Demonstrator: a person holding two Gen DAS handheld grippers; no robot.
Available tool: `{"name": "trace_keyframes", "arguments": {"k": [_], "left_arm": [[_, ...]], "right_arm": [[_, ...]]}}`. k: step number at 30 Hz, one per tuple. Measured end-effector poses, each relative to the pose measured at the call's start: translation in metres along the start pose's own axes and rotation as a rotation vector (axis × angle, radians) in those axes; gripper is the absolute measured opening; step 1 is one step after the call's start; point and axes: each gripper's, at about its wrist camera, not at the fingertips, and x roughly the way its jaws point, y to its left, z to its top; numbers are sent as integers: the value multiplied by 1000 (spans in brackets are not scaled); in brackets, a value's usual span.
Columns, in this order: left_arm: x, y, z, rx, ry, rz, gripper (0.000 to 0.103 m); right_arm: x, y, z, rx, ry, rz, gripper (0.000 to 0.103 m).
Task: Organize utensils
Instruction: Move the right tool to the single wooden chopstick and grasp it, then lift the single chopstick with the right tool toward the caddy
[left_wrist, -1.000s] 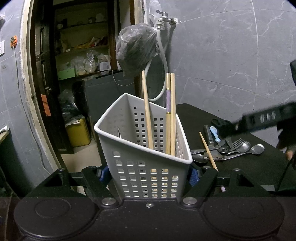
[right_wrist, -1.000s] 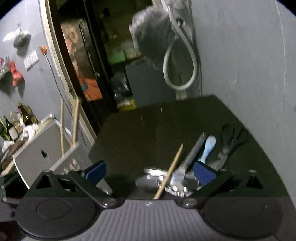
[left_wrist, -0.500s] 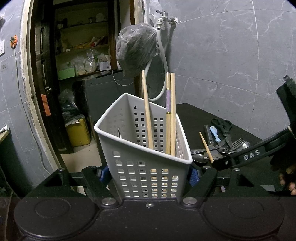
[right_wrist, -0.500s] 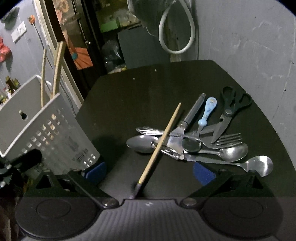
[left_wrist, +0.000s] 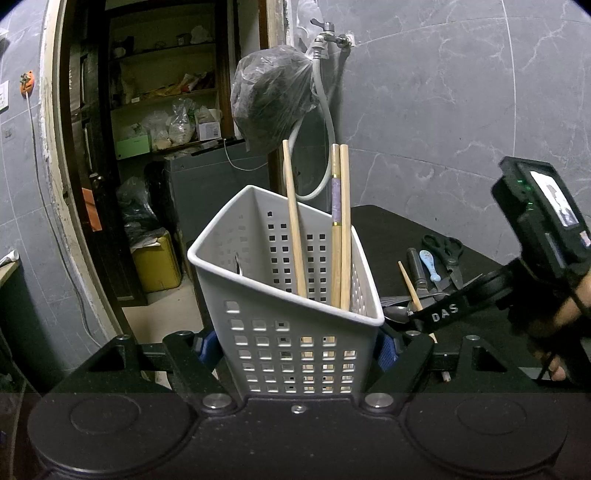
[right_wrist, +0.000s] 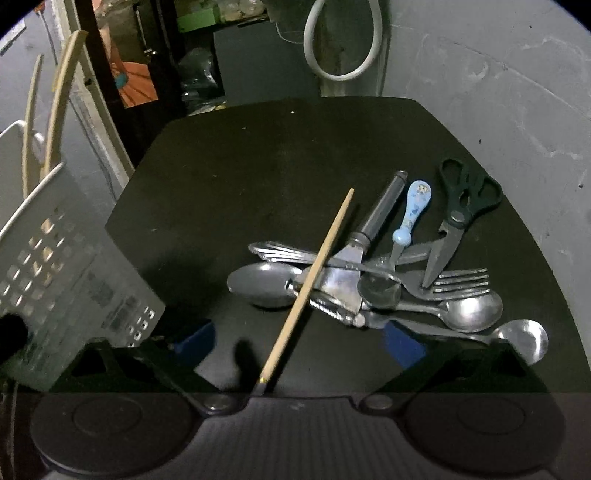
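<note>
White letters "DAS" stand on the right hand-held gripper's (left_wrist: 424, 317) black finger.

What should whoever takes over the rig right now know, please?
Left gripper: shut on the white utensil basket.
Right gripper: open, jaws have just been closing around the lone chopstick; not yet gripped.
Done: three chopsticks stand in the basket.
Left: chopstick, spoons, forks, scissors and the rest piled on the black table.
</note>
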Motion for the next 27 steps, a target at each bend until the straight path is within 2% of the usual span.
{"name": "trace_keyframes", "arguments": {"k": [1, 3, 6, 7, 9, 11, 14, 16, 21, 27], "left_arm": [[0, -1, 0, 0, 0, 0, 78], [0, 0, 0, 0, 0, 1, 78], [0, 0, 0, 0, 0, 0, 78], [0, -1, 1, 0, 0, 0, 78], [0, 0, 0, 0, 0, -1, 78], [0, 0, 0, 2, 1, 0, 78], [0, 0, -1, 2, 2, 0, 78], [0, 0, -1, 1, 2, -1, 78], [0, 1, -2, 1, 2, -1, 78], [0, 1, -2, 1, 2, -1, 78]], "right_arm": [[2, 0, 2, 5, 8, -5, 84], [6, 0, 4, 25, 23, -11, 81], [8, 0, 4, 34, 18, -21, 67], [10, 0, 4, 33, 34, -18, 54], [11, -1, 4, 38, 34, -21, 47], [11, -1, 4, 38, 32, -22, 31], [11, -4, 5, 50, 35, -9, 12], [11, -7, 4, 67, 37, 3, 7], [7, -19, 1, 155, 27, 82, 6], [-24, -38, 1, 267, -119, 248, 6]]}}
